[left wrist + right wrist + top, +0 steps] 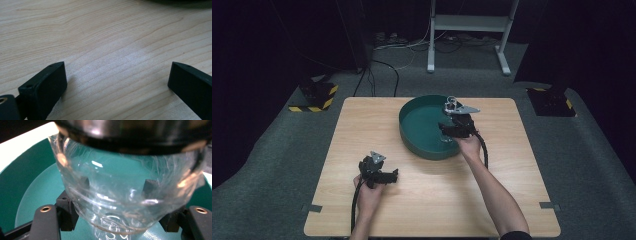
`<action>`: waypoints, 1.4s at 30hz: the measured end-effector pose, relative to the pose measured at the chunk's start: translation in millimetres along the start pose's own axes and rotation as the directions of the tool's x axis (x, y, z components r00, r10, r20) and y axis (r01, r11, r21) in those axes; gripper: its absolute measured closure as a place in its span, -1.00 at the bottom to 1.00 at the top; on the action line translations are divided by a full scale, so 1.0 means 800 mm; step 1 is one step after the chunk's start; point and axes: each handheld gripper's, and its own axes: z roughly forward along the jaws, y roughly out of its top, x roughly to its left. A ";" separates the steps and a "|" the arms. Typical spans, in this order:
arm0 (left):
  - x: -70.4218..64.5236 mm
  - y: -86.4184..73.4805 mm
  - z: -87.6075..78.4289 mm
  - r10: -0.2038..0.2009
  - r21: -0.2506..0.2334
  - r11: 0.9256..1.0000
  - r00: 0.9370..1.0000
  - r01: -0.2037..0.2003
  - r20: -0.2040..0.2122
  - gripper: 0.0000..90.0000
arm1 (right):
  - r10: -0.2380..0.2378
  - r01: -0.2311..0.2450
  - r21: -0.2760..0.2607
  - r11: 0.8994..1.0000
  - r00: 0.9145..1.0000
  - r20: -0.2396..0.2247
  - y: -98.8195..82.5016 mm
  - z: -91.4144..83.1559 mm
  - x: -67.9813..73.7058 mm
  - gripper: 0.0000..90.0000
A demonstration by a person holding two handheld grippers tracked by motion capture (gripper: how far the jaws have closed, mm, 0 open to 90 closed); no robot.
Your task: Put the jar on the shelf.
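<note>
- The right gripper (447, 131) reaches over the near rim of a round green basin (412, 134) that stands on the wooden table (362, 120), toward the table's far right part.
- Its two black jaws are closed on a clear glass jar (125, 195): in the right gripper view one jaw presses each side of the jar's rounded body, and both show through the glass as dark blocks.
- The jar carries a dark band with a metal collar (135, 132) at its top end, away from the jaws; the glass is scuffed and throws bright glints.
- The teal floor of the basin (32, 192) lies behind and beneath the jar, so the jar is inside the basin, between the jaws; whether it touches the floor I cannot tell.
- In the high view a wire clasp (451, 103) sticks up just beyond the right gripper, over the basin's far right edge.
- The left gripper (388, 176) rests low on the table, well apart from the basin, on its near left side.
- Its jaws stand wide apart with nothing between them, just bare wood grain (117, 62) in the gap.
- A dark sliver of the basin (175, 2) shows far ahead of the left jaws, at the top edge of the left gripper view.
</note>
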 end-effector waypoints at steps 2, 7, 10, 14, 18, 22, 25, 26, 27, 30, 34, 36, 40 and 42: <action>0.000 0.000 0.000 0.000 0.000 1.000 1.000 0.000 0.000 -0.95 | -0.013 0.013 0.004 1.000 1.000 -0.002 -0.001 -0.001 0.001 -0.30; 0.000 0.000 0.000 -0.001 0.000 1.000 1.000 0.001 -0.001 -0.95 | -0.021 0.021 0.007 1.000 1.000 -0.005 -0.001 -0.002 0.001 -0.30; 0.000 0.000 0.000 -0.001 0.000 1.000 1.000 0.001 -0.001 -0.95 | -0.019 0.019 0.005 1.000 1.000 -0.002 -0.002 -0.002 0.001 -0.30; 0.000 0.000 0.000 -0.001 0.000 1.000 1.000 0.001 0.000 -0.95 | -0.023 0.023 0.008 1.000 1.000 -0.002 -0.002 -0.002 0.001 -0.31; 0.000 0.000 0.000 -0.004 -0.002 1.000 1.000 0.004 -0.001 -0.94 | -0.012 0.012 0.000 1.000 1.000 0.000 -0.001 0.000 0.000 -0.41; 0.000 0.000 0.000 -0.003 -0.001 1.000 1.000 0.003 0.000 -0.94 | 0.007 -0.006 0.019 1.000 0.999 -0.033 -0.003 0.001 0.002 -0.61; 0.000 0.000 0.000 -0.003 -0.002 1.000 1.000 0.003 -0.001 -0.94 | 0.020 -0.019 0.004 1.000 0.998 -0.054 0.000 -0.005 0.001 -0.68; 0.000 0.000 0.000 -0.003 -0.002 1.000 1.000 0.003 -0.001 -0.94 | 0.025 -0.026 -0.001 1.000 0.998 -0.062 0.000 -0.008 0.000 -0.70; 0.000 0.000 0.000 -0.003 -0.002 1.000 1.000 0.003 -0.001 -0.94 | 0.029 -0.030 -0.005 1.000 0.997 -0.066 0.001 -0.011 -0.001 -0.71; 0.000 0.000 0.000 -0.003 -0.002 1.000 1.000 0.003 -0.001 -0.94 | 0.044 -0.045 -0.019 0.999 0.998 -0.053 0.001 -0.018 -0.005 -0.77; 0.000 0.000 0.000 -0.003 -0.002 1.000 1.000 0.003 -0.001 -0.94 | 0.070 -0.071 -0.027 0.997 0.996 -0.062 -0.003 -0.025 -0.010 -0.79; 0.000 0.000 0.000 -0.003 -0.002 1.000 1.000 0.003 -0.001 -0.94 | 0.070 -0.072 -0.029 0.997 0.995 -0.070 -0.005 -0.028 -0.012 -0.79; 0.000 0.000 0.000 -0.003 -0.001 1.000 1.000 0.003 -0.001 -0.94 | 0.080 -0.083 -0.032 0.996 0.993 -0.084 -0.010 -0.033 -0.016 -0.79; 0.000 0.000 0.000 -0.003 -0.002 1.000 1.000 0.003 -0.001 -0.94 | 0.081 -0.085 -0.039 0.996 0.993 -0.091 -0.011 -0.036 -0.018 -0.79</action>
